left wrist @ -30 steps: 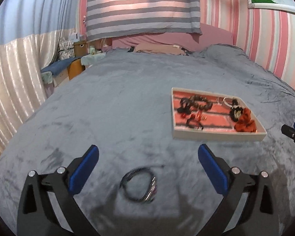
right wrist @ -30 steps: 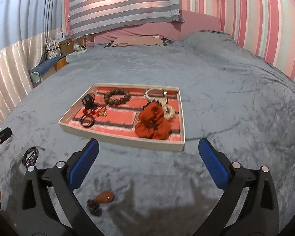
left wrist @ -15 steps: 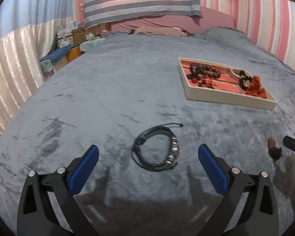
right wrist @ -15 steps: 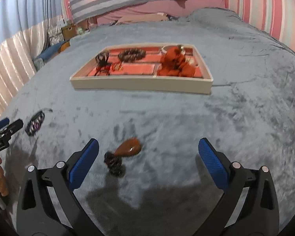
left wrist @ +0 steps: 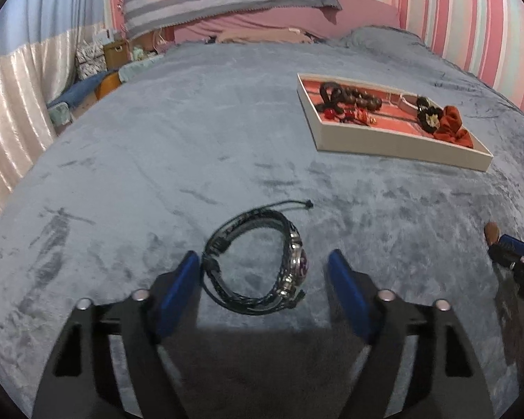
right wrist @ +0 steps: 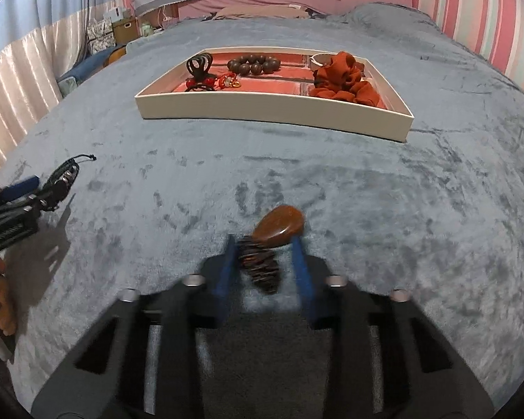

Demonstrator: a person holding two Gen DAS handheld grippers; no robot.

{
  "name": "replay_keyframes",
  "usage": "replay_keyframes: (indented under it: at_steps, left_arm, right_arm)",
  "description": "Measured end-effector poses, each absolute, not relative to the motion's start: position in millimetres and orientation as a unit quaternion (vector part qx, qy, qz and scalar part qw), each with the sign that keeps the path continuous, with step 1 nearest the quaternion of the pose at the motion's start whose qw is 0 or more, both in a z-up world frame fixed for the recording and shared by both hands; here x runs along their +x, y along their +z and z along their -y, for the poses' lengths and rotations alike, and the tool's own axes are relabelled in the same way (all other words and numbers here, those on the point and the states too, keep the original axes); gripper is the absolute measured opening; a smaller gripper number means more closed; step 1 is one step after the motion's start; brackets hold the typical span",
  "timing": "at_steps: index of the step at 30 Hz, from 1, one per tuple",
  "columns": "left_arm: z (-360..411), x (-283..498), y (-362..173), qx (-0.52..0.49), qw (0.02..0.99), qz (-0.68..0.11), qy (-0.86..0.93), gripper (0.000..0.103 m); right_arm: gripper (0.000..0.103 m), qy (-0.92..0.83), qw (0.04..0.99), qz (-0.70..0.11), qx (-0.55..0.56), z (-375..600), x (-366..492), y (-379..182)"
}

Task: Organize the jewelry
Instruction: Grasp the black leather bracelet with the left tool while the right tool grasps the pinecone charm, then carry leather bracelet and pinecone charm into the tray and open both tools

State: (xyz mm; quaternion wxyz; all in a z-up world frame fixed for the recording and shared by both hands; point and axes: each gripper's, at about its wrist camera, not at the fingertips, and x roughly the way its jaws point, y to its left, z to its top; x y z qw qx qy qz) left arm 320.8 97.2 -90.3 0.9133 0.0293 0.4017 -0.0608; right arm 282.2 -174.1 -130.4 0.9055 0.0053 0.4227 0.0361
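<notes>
While the left hand-held gripper sits spread around the black bracelet, the right hand-held gripper brackets the brown hair clip; clamping undetermined.

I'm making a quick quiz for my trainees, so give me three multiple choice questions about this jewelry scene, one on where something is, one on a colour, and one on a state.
1. Where is the black cord bracelet?
A. In the tray
B. On the grey blanket between the left gripper's fingers
C. On the pillow

2. What colour is the scrunchie in the tray?
A. Rust orange
B. Green
C. White

3. How is the right gripper set around the brown hair clip?
A. Wide open, far from it
B. Narrowed, one finger on each side of it
C. Lifting it above the tray

Answers:
1 B: the bracelet lies on the blanket inside the gap of the left gripper, outside the tray.
2 A: the gathered fabric is rust orange.
3 B: the blue fingers flank the clip, which sits low at the blanket; actual contact is blurred.
</notes>
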Motion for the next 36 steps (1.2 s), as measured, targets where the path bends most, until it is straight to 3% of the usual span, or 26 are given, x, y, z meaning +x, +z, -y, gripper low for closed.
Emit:
replay_keyframes:
  at_steps: [6,12,13,17,26,36]
  left_arm:
    - [-105,327,-92,0.012,0.910,-0.409,-0.062,0.058]
    - [-104,326,-89,0.020,0.913,-0.403,-0.056,0.039]
    - [-104,325,-88,0.022,0.914,-0.402,-0.055,0.028]
    - [-104,323,-88,0.021,0.915,-0.400,-0.054,0.020]
    - [-107,319,-78,0.004,0.919,-0.389,-0.063,0.016]
    - [-65,343,-31,0.010,0.929,-0.358,-0.095,0.016]
  right_arm:
    - [0.022,0.041,0.905,-0.423,0.004,185,280,-129]
    - [0.021,0.041,0.907,-0.419,-0.003,204,277,-124]
    - [0.021,0.040,0.907,-0.418,0.000,210,279,-123]
    - [0.021,0.039,0.909,-0.415,0.009,229,283,-120]
    - [0.021,0.043,0.914,-0.402,0.016,251,290,-108]
    - [0.020,0.052,0.926,-0.375,0.016,255,313,-72]
